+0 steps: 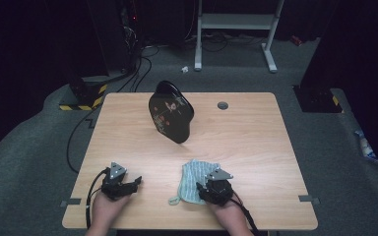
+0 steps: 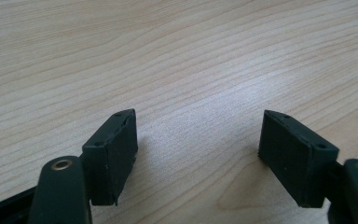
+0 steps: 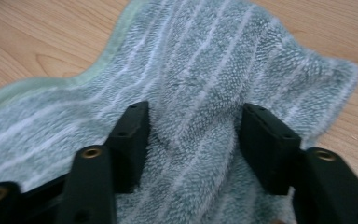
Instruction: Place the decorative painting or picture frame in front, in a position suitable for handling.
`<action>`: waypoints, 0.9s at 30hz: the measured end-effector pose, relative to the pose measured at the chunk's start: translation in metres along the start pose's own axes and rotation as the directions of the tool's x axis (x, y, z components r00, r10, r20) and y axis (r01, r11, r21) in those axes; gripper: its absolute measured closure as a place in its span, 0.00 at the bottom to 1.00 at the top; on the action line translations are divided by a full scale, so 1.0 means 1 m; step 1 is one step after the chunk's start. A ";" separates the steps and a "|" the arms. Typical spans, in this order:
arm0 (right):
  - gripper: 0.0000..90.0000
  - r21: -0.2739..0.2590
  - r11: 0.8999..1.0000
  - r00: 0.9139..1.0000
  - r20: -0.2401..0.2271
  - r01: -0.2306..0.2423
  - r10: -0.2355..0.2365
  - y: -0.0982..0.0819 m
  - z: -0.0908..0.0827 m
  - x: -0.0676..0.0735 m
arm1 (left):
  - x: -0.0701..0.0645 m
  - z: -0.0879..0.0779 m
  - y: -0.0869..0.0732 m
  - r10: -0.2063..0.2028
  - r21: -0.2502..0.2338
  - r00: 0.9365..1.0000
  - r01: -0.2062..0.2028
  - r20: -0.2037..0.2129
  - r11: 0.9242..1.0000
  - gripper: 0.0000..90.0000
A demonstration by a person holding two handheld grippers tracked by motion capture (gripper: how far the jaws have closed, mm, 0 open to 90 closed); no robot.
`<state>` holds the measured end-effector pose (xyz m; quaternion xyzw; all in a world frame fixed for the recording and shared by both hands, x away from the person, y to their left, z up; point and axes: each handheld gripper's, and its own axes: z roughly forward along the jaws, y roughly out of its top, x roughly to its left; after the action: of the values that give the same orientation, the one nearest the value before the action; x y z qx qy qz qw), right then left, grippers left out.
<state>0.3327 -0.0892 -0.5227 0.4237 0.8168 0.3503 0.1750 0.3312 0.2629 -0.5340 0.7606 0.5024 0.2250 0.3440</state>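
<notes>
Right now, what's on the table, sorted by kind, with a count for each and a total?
Cloths: 1, the pale green striped cloth under the right gripper, bunched between its jaws.
Lacquered dishes: 1, the black dish with a floral pattern, standing tilted on its edge.
Grippers: 2, the right one and the left gripper, jaws apart over the bare table.
Total: 4

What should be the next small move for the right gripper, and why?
Probably close the right gripper fully: its jaws straddle a raised fold of the pale green striped terry cloth without clearly pinching it yet, and the cloth lies on the wooden table.
</notes>
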 end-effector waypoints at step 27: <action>0.82 -0.157 0.987 0.999 -0.003 0.038 -0.039 0.007 -0.042 -0.023 | 0.000 0.000 0.000 -0.001 -0.002 1.000 0.001 -0.004 1.000 0.33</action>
<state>0.3257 -0.1230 -0.4883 0.3919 0.7952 0.4113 0.2121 0.3312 0.2626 -0.5338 0.7596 0.5034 0.2267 0.3438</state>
